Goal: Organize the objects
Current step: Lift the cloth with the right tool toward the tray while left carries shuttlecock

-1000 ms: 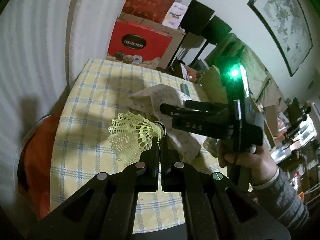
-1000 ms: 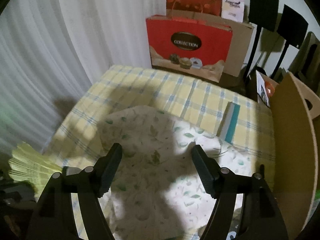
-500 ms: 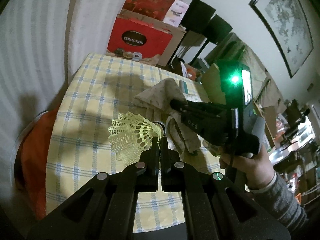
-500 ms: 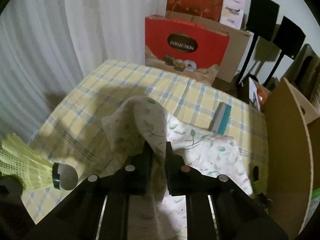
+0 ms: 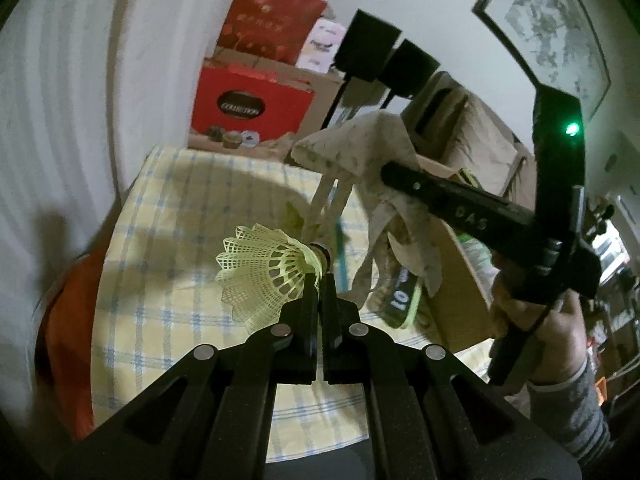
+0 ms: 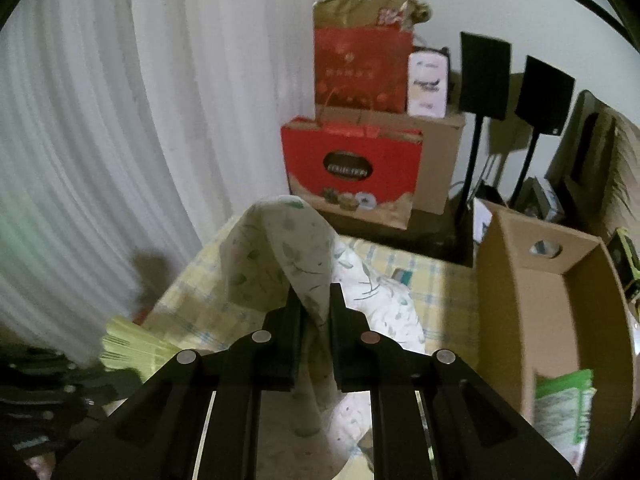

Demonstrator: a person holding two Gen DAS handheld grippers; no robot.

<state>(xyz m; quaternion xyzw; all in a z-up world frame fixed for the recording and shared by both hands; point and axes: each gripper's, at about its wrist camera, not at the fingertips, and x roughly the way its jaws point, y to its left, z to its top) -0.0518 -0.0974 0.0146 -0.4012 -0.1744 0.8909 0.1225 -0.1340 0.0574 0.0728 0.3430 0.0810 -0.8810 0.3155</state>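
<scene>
Yellow-green plastic mesh marks the shuttlecock (image 5: 266, 270), which the left gripper (image 5: 319, 280) pinches at the neck just behind the cork, skirt flaring leftward above the checked tablecloth (image 5: 168, 216); holding it by the stiff neck rather than the skirt likely keeps the mesh from crushing. It hangs in the air, clear of the table, presumably parked there while the other hand works. To the right, the right gripper (image 6: 315, 300) has its fingers pressed together on a fold of the leaf-print cloth (image 6: 280, 248), which peaks over the fingertips and trails down toward the table (how much of it touches the surface is hard to tell). Pinching a fold near one edge lets the rest drape free, which suits carrying it off in one piece. Further right stands an open cardboard box (image 6: 516, 280) with some green-printed packaging already inside; it looks the probable place for both items, though nothing shows which goes first.
</scene>
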